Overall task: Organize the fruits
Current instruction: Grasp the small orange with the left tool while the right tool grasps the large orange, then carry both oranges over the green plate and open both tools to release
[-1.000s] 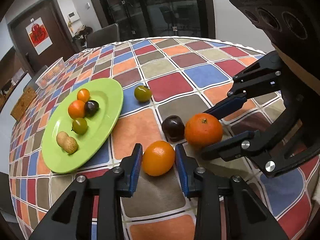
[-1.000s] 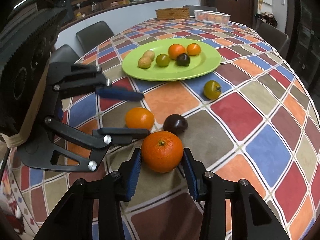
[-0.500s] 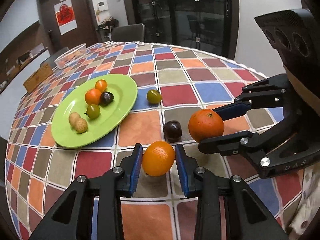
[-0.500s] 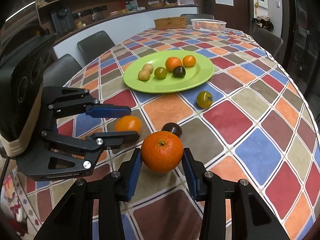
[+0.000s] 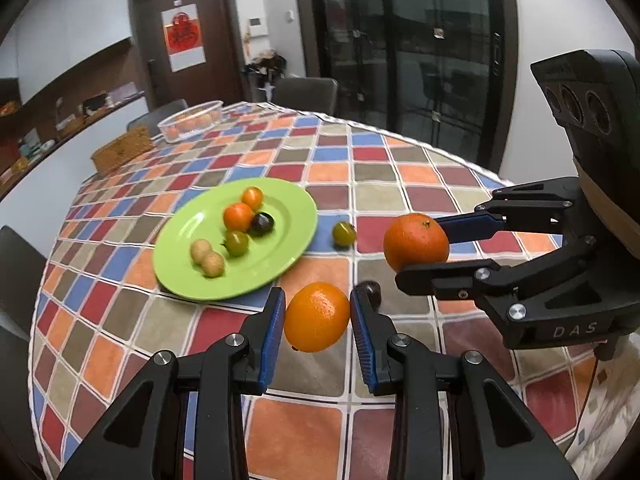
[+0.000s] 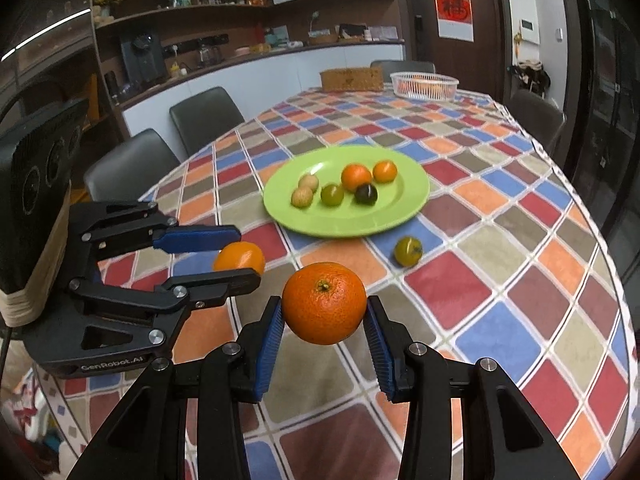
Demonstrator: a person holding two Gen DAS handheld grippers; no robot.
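My left gripper (image 5: 318, 316) is shut on a smooth orange (image 5: 317, 317) and holds it above the table; it also shows in the right wrist view (image 6: 239, 257). My right gripper (image 6: 323, 312) is shut on a darker mandarin (image 6: 324, 302) and holds it in the air; that mandarin also shows in the left wrist view (image 5: 416, 242). A green plate (image 5: 288, 248) with several small fruits lies ahead; it also shows in the right wrist view (image 6: 404, 204). A green tomato (image 5: 344, 233) and a dark plum (image 5: 370, 290) lie on the cloth beside it.
The table has a chequered cloth (image 6: 500, 272). A white basket (image 6: 424, 85) and a wicker box (image 6: 351, 79) stand at the far end. Chairs (image 6: 132, 164) stand around the table's edge.
Both grippers have risen with their fruits off the table. The plate and the loose fruits have stayed in place.
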